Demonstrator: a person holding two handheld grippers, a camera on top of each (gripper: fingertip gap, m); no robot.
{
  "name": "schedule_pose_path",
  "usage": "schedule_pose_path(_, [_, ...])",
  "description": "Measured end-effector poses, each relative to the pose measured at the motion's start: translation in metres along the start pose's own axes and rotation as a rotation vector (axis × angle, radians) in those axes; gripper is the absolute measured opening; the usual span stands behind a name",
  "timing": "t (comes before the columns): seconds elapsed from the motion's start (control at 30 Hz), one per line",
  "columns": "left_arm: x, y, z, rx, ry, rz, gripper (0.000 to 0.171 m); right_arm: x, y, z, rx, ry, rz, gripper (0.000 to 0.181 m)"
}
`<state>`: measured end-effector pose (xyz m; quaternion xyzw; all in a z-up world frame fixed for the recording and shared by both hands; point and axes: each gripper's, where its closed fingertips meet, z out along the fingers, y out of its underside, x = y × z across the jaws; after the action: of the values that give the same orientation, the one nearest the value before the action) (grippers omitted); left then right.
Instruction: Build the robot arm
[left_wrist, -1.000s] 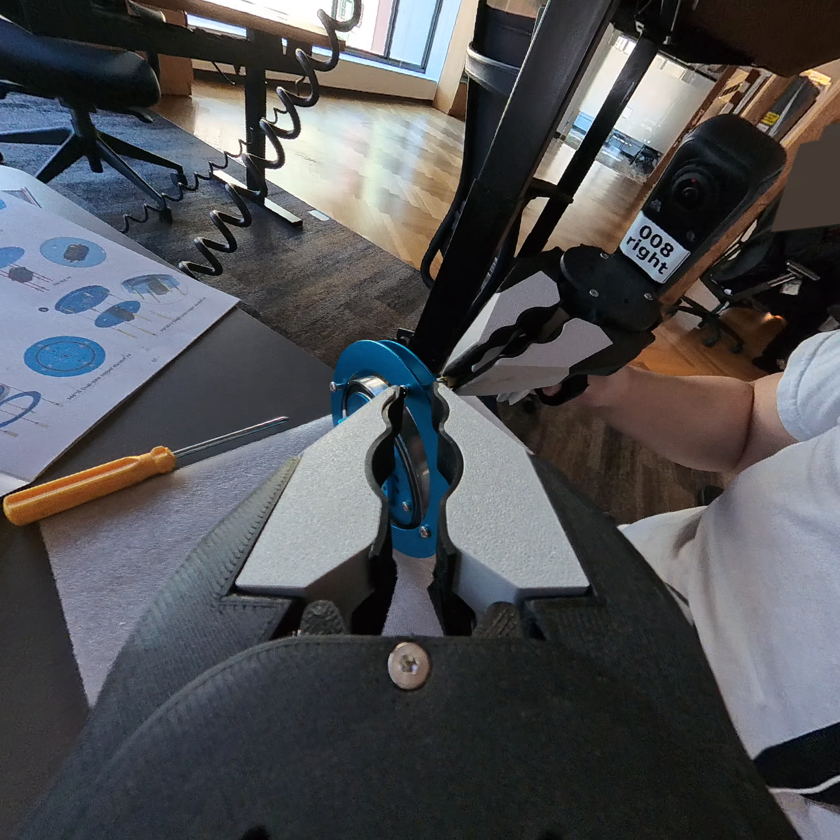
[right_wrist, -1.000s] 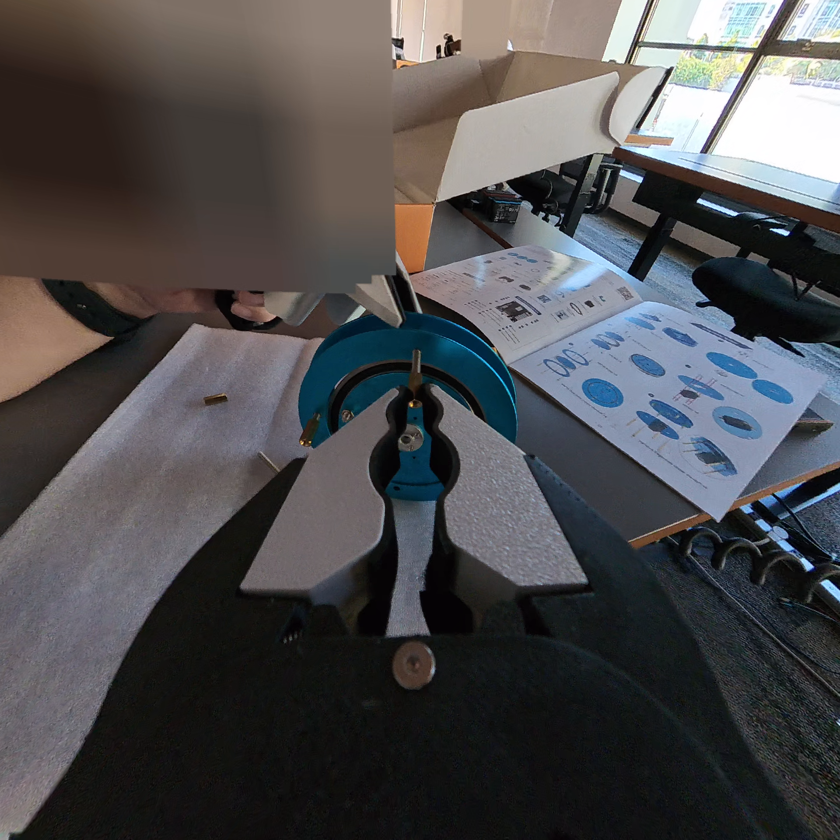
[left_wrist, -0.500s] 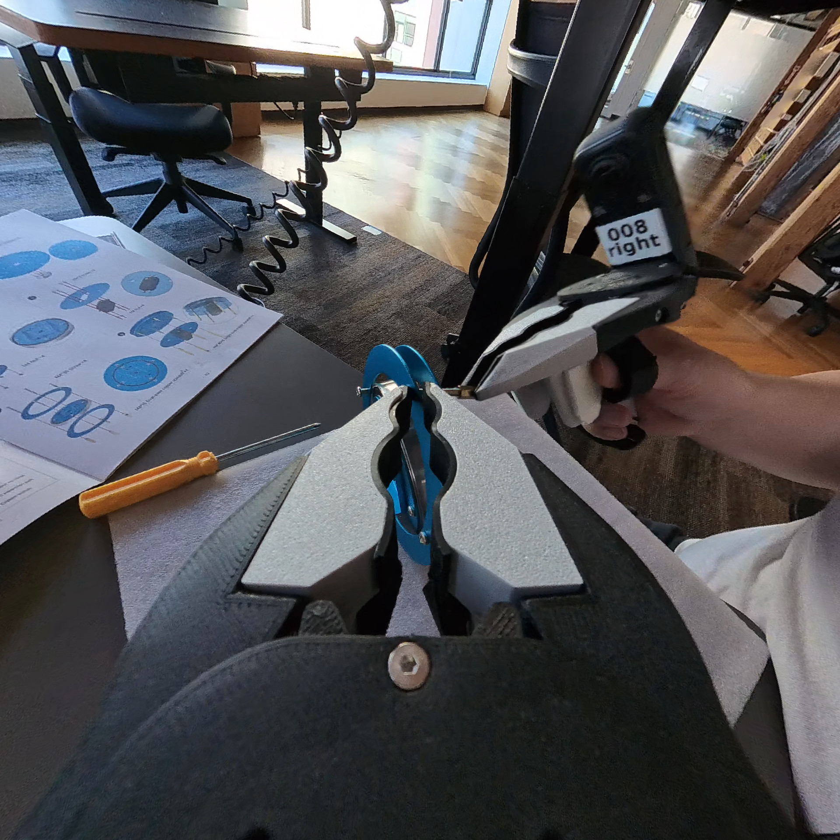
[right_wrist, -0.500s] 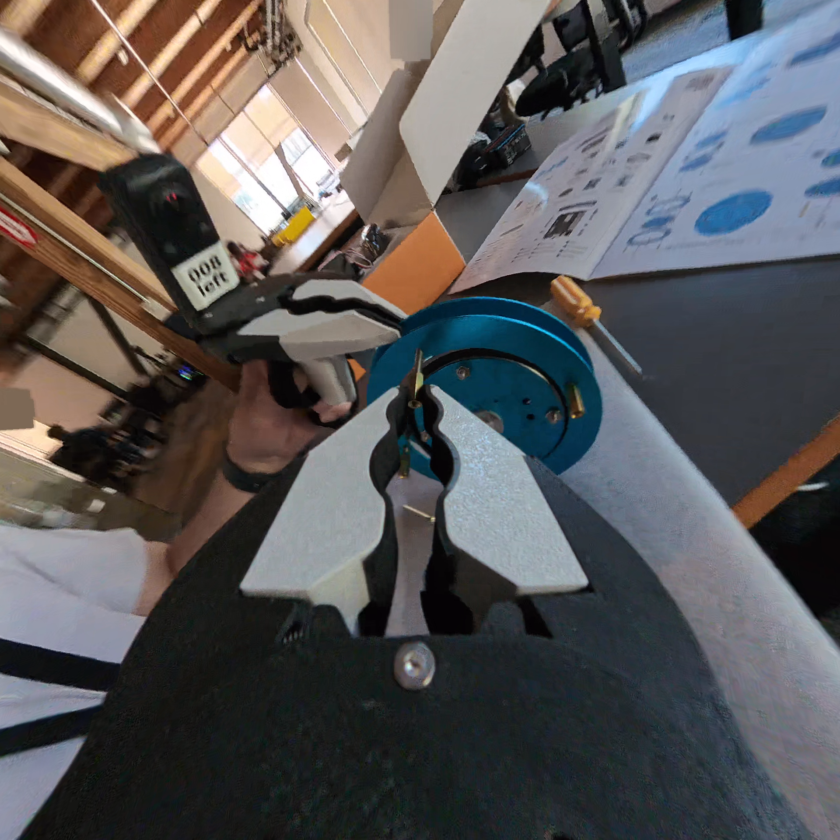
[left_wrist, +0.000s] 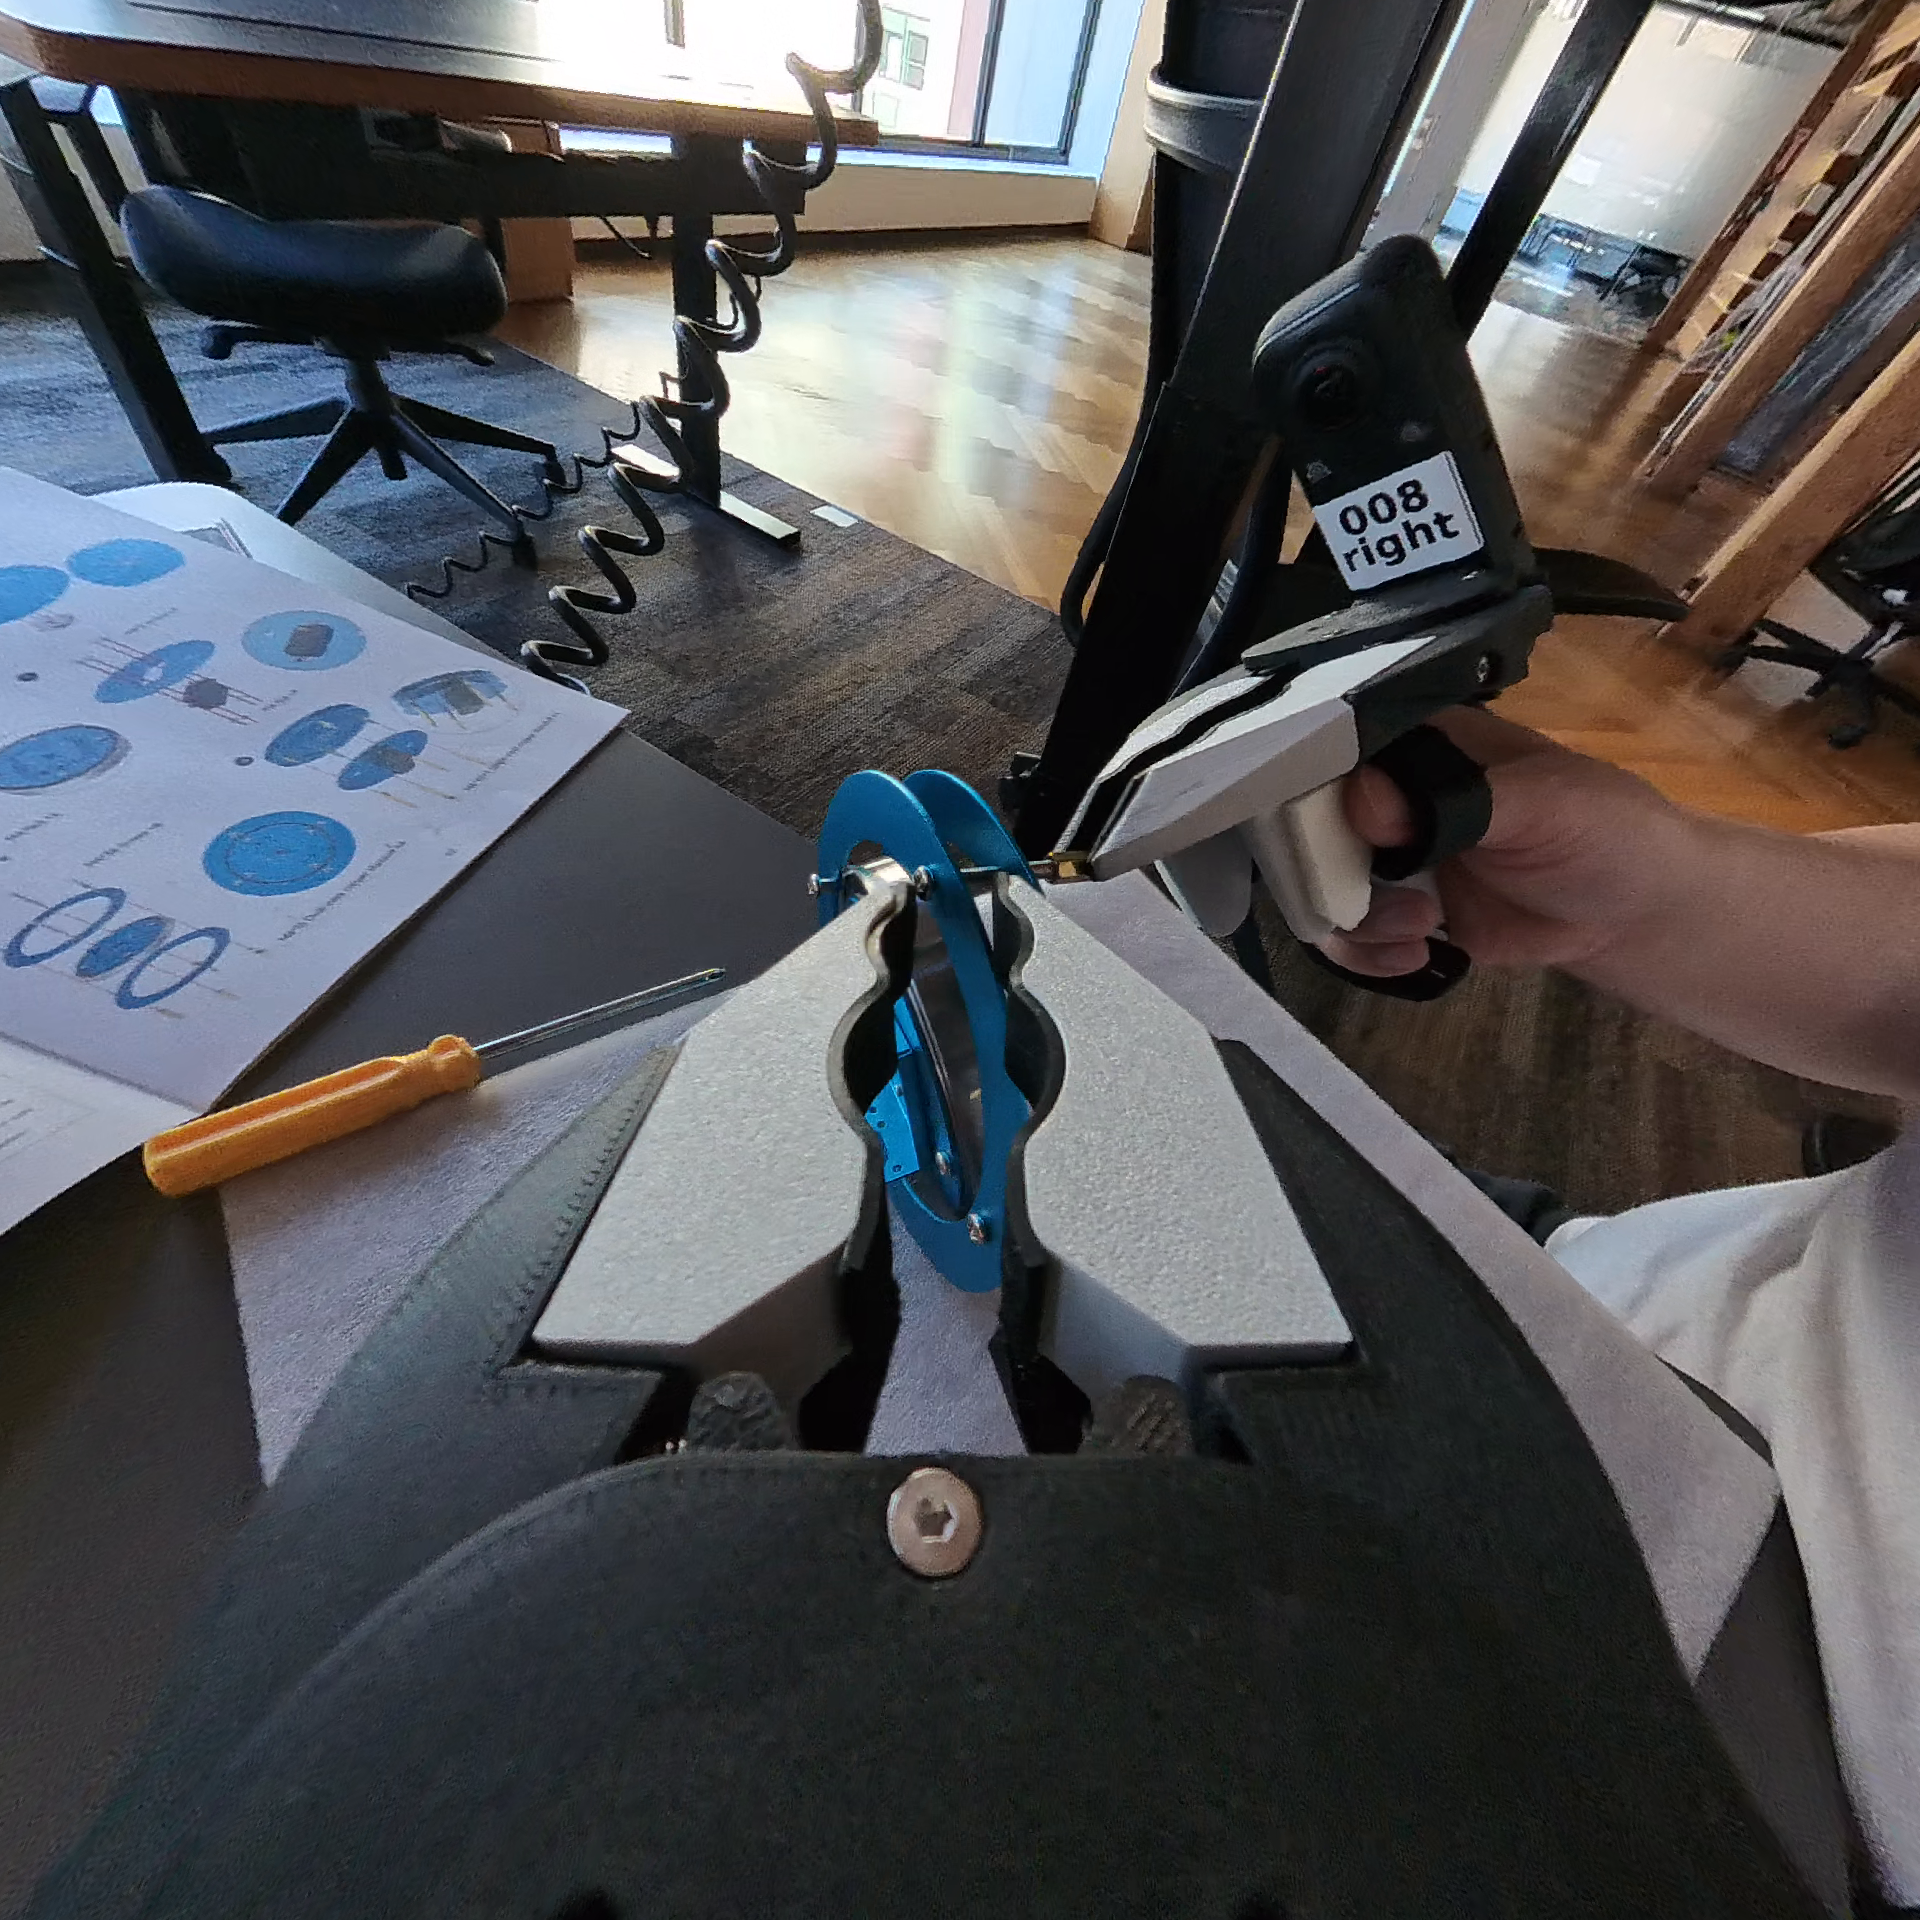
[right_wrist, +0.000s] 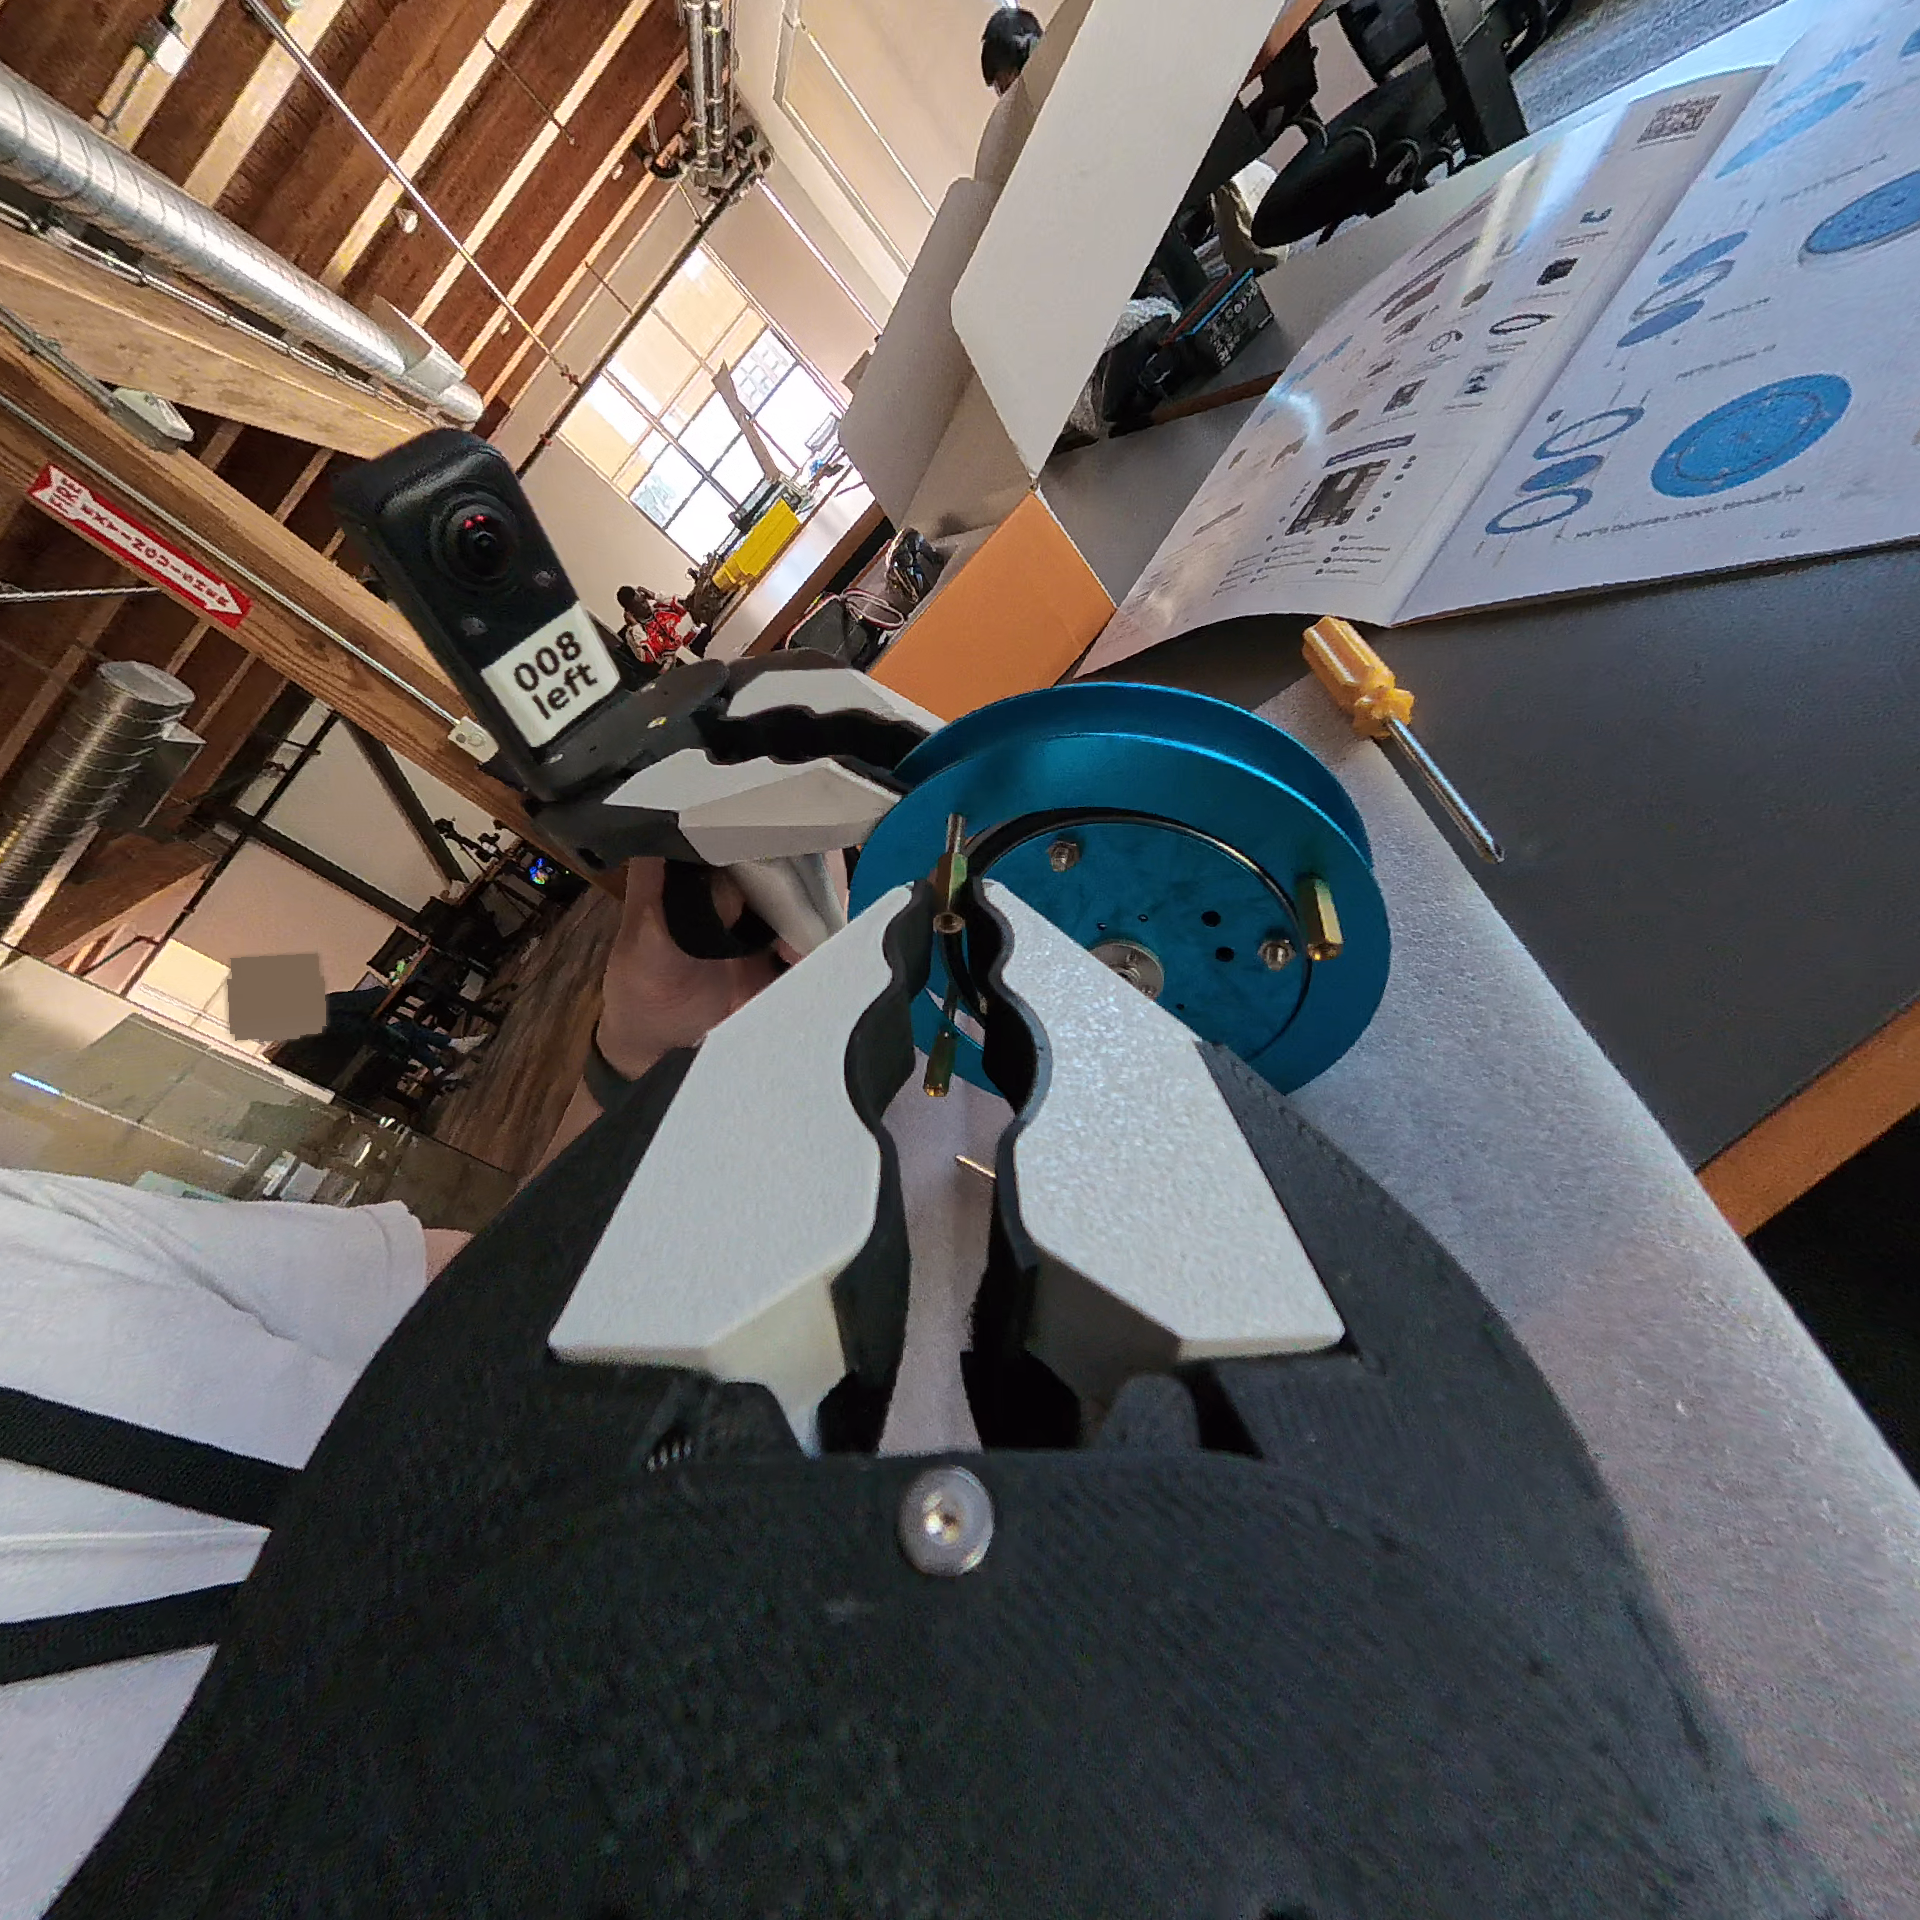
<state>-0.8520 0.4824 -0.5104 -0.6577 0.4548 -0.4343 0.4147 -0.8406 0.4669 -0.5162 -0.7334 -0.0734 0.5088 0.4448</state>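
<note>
Two claws work on one blue metal spool (left_wrist: 940, 1049), which stands on edge on a strip of white foam sheet (left_wrist: 384, 1216) near the worktop (left_wrist: 623, 873) edge. My left claw (left_wrist: 940, 914) is clamped across the spool's rim, its grey fingers (left_wrist: 727, 1132) pressed on either side, holding the flat face turned toward my right hand. My right claw (right_wrist: 951, 899) is nearly closed, pinching a small brass standoff (right_wrist: 948, 883) at its very tips, with the threaded end touching or just beside the outer part of the spool's face. Two more brass standoffs (right_wrist: 1322, 916) already stand out from that face, and a thin loose pin (right_wrist: 975, 1166) lies on the foam below. An orange-handled screwdriver (left_wrist: 312, 1112) rests just beside the foam, next to an open printed booklet (left_wrist: 239, 769) of blue diagrams, with a cardboard box (right_wrist: 997, 436) behind.

To do this well, I judge I should keep the left grip firm so the spool cannot roll, keep the standoff square to the face, and turn gently so the thread catches without crossing.
</note>
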Motion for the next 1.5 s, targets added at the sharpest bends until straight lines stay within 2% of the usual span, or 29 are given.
schedule_pose_path(0.13, [-0.002, 0.0, -0.001, 0.014, 0.01, -0.01, 0.009, 0.0, -0.001, 0.0, -0.006, -0.014, -0.012, 0.004])
schedule_pose_path(0.27, [-0.008, 0.0, -0.002, 0.017, -0.055, 0.034, 0.002, -0.003, 0.002, 0.003, -0.02, -0.014, -0.088, 0.005])
schedule_pose_path(0.4, [-0.012, -0.001, -0.002, 0.03, -0.129, 0.094, 0.001, -0.002, 0.003, 0.004, -0.038, 0.072, -0.251, 0.005])
schedule_pose_path(0.53, [-0.01, 0.0, -0.001, 0.024, -0.121, 0.087, 0.0, -0.002, 0.002, 0.001, -0.049, 0.14, -0.363, 0.004])
schedule_pose_path(0.63, [-0.01, 0.0, -0.001, 0.019, -0.136, 0.112, 0.002, -0.004, 0.003, 0.0, -0.055, 0.14, -0.38, 0.005])
schedule_pose_path(0.7, [-0.014, -0.001, -0.001, 0.016, -0.185, 0.147, 0.012, -0.004, 0.004, -0.001, -0.053, 0.138, -0.379, 0.004])
schedule_pose_path(0.8, [-0.008, -0.001, 0.001, 0.013, -0.163, 0.192, 0.002, -0.006, 0.003, -0.002, -0.052, 0.132, -0.372, 0.005])
schedule_pose_path(0.97, [-0.006, 0.0, 0.001, 0.007, -0.186, 0.287, 0.001, -0.009, 0.005, -0.002, -0.066, 0.115, -0.367, 0.005])
schedule_pose_path(1.17, [-0.004, 0.001, 0.001, 0.001, -0.2, 0.307, 0.0, -0.01, 0.005, -0.005, -0.037, 0.134, -0.393, 0.007])
schedule_pose_path(1.23, [-0.004, 0.0, 0.002, 0.0, -0.214, 0.313, 0.0, -0.009, 0.001, -0.008, -0.005, 0.191, -0.455, 0.018])
schedule_pose_path(1.43, [-0.006, 0.0, 0.001, -0.007, -0.261, 0.279, 0.0, -0.008, -0.001, -0.013, -0.015, 0.481, -0.863, 0.02])
schedule_pose_path(1.5, [-0.007, 0.0, 0.001, -0.009, -0.276, 0.27, 0.0, -0.008, 0.001, -0.008, -0.034, 0.54, -0.939, 0.02])
